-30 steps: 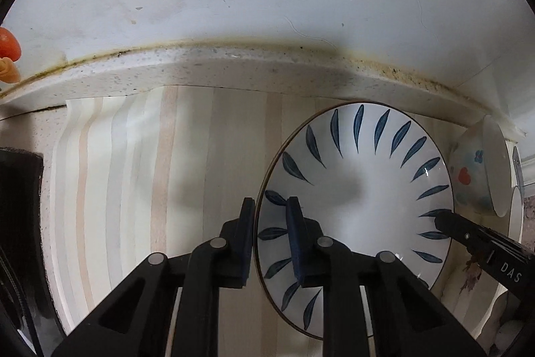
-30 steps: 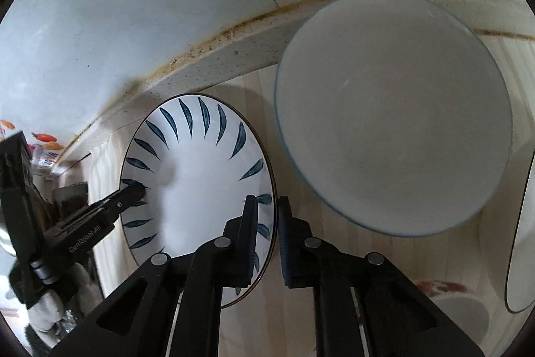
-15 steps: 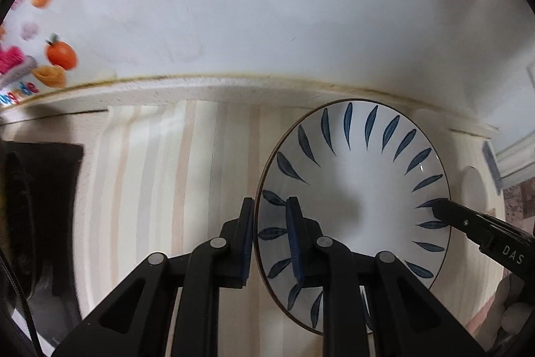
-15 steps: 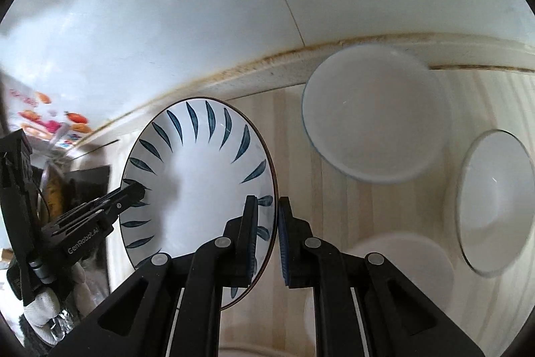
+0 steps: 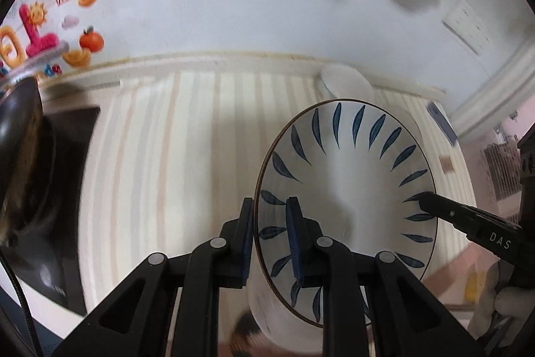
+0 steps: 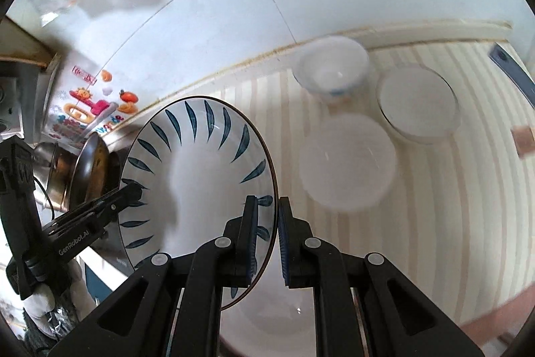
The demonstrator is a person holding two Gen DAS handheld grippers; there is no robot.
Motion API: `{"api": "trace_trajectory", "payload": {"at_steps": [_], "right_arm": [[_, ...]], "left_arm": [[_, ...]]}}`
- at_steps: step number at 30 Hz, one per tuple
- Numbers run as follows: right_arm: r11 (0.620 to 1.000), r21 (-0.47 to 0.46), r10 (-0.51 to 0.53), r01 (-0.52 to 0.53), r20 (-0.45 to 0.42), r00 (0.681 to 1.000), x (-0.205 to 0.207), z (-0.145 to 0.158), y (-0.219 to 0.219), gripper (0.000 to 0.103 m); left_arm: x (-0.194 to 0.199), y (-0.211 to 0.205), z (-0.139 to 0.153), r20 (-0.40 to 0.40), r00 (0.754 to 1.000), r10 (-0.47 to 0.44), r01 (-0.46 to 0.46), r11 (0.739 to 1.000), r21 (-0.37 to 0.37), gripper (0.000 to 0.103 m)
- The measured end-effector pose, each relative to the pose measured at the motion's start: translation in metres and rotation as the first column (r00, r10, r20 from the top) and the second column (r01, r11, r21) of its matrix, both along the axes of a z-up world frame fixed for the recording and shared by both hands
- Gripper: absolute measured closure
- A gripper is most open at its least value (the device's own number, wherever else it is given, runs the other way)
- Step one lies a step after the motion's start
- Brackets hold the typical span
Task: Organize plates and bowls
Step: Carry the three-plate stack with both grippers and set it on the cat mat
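Note:
A white plate with blue leaf marks point(image 5: 347, 176) is held up in the air by both grippers. My left gripper point(image 5: 269, 240) is shut on its left rim. My right gripper point(image 6: 267, 233) is shut on its right rim, and the same plate fills the left of the right wrist view point(image 6: 197, 176). The right gripper's finger point(image 5: 468, 223) shows at the plate's far edge in the left wrist view. The left gripper's finger point(image 6: 100, 206) shows in the right wrist view. A white bowl point(image 6: 331, 72), a white dish point(image 6: 418, 102) and another white bowl point(image 6: 347, 163) sit on the striped mat point(image 6: 468, 189) below.
A dark pan point(image 5: 23, 163) stands on a black stove top point(image 5: 60, 223) at the left. A tiled wall with fruit stickers point(image 5: 80, 42) rises behind the counter. Another white dish point(image 6: 284, 317) lies under the plate. A phone point(image 6: 511, 69) lies at the far right.
Both grippers have lifted the plate well above the counter. The bowls and mat now look smaller and farther away. The stove, the pan and more wall have come into view.

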State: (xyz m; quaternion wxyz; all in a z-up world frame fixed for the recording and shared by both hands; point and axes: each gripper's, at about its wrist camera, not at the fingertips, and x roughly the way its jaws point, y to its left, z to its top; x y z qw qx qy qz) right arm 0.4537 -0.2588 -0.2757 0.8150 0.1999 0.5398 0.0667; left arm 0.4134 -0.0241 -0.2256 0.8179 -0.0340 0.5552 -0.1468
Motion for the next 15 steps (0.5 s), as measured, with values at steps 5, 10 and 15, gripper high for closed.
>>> {"api": "trace_trajectory", "payload": {"at_steps": [5,10,15], "right_arm": [[1.000,-0.006,-0.017,0.016,-0.040,0.999,-0.057,-0.015,-0.013,0.090],[0.999,-0.005,-0.033,0.033,-0.100,0.994,-0.092,-0.051,-0.019,0.090],[0.999,-0.009,-0.039,0.038,-0.139,0.990,-0.105,-0.085,-0.018,0.090]], "left_arm": [[-0.033,-0.009,-0.021,-0.042,0.998,-0.040,0.040,0.999,0.001,0.087],[-0.053,-0.021,-0.053,-0.108,0.992,-0.067,0.070,0.997,0.028,0.087],[-0.060,-0.029,-0.084,-0.149,0.986,-0.077,0.090,0.992,0.084,0.087]]}}
